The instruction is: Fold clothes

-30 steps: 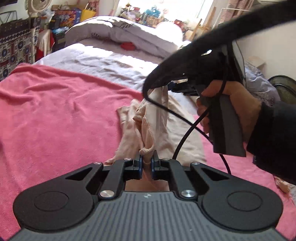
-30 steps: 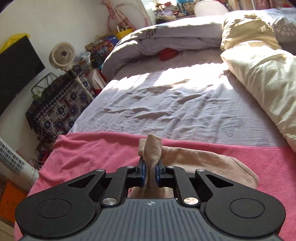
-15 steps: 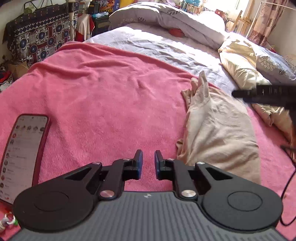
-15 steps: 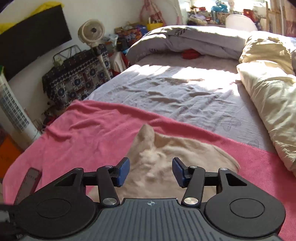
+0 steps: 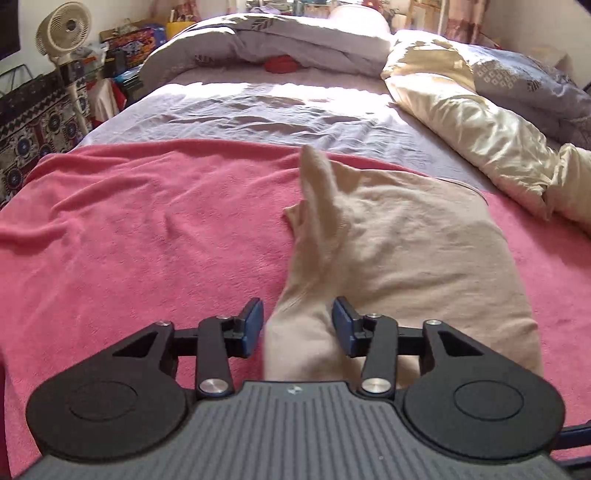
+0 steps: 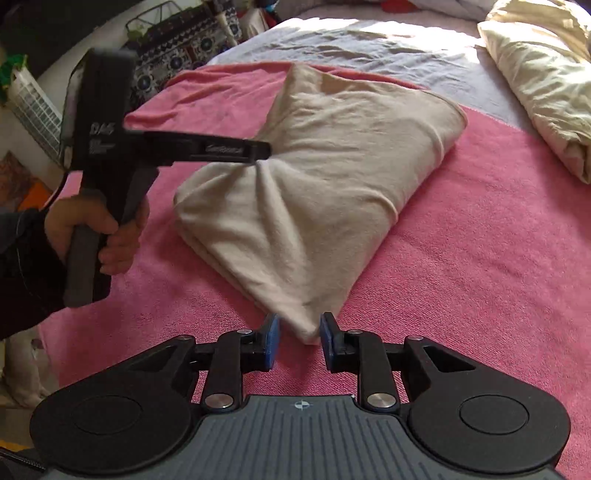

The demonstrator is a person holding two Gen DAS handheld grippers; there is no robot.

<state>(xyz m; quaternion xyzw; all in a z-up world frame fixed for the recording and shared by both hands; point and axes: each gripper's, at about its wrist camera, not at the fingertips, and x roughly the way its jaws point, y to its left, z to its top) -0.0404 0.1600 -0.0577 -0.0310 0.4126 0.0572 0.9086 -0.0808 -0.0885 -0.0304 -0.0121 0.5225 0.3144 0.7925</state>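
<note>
A beige garment (image 6: 325, 177) lies folded on a pink blanket (image 6: 480, 258) on the bed; it also shows in the left wrist view (image 5: 406, 251). My left gripper (image 5: 297, 328) is open with a raised fold of the garment between its jaws at the garment's left edge. It also shows in the right wrist view (image 6: 264, 151), touching the garment's left side. My right gripper (image 6: 298, 341) is open, with the garment's near corner just between its fingertips.
A cream duvet (image 5: 480, 122) lies at the right of the bed, a grey quilt (image 5: 280, 40) at the far end. A fan (image 5: 62, 33), patterned bag (image 5: 33, 122) and clutter stand left of the bed. Grey sheet (image 5: 280, 107) beyond the blanket.
Both grippers let go of the lifted garment, which dropped onto the blanket. The left gripper swung back to the garment's left edge and opened wider. The right gripper pulled back to the near corner.
</note>
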